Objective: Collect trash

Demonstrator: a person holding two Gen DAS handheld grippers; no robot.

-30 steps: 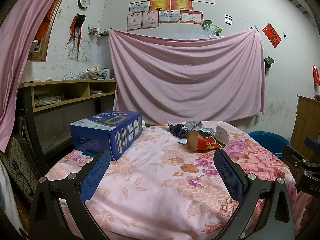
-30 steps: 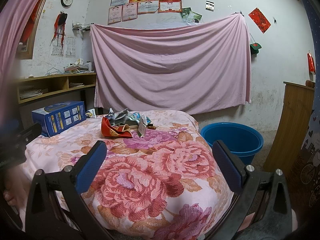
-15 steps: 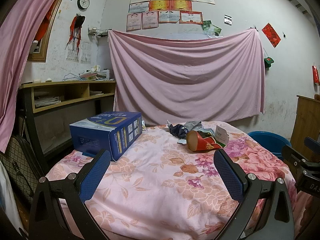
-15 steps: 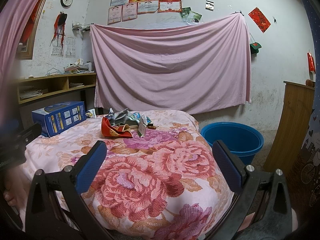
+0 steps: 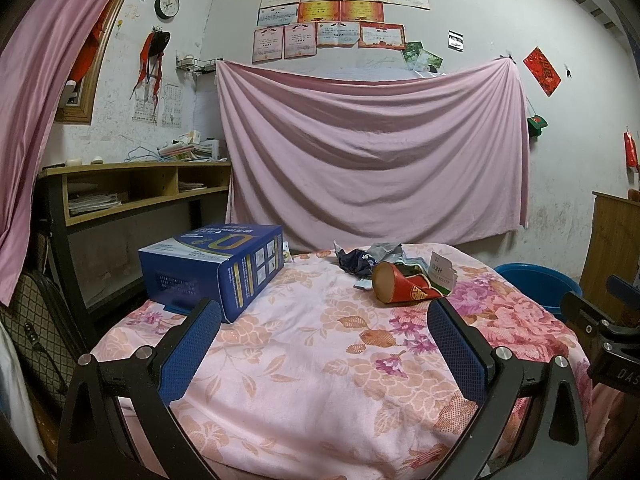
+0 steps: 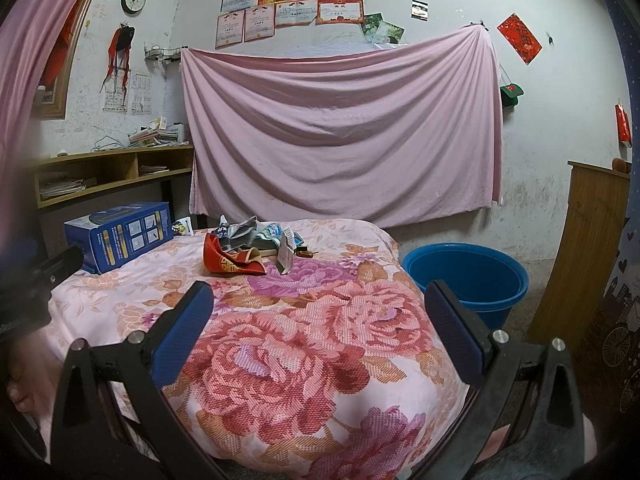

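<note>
We hold the left claw (image 5: pixel 324 328) spread wide and empty above the near edge of the floral-covered desk (image 5: pixel 304 364); our right claw (image 6: pixel 318 308) is just as wide and holds nothing. The trash pile (image 5: pixel 400 274) lies toward the far side of the desk, well apart from both claws. In it a red paper cup (image 5: pixel 404 290) lies tipped on its side, its long axis roughly level, its round base turned toward the left claw. A blue box (image 5: pixel 216 266) stands on the desk left of the pile. A blue tub (image 6: pixel 466 278) sits on the floor, just beside the desk's right edge.
</note>
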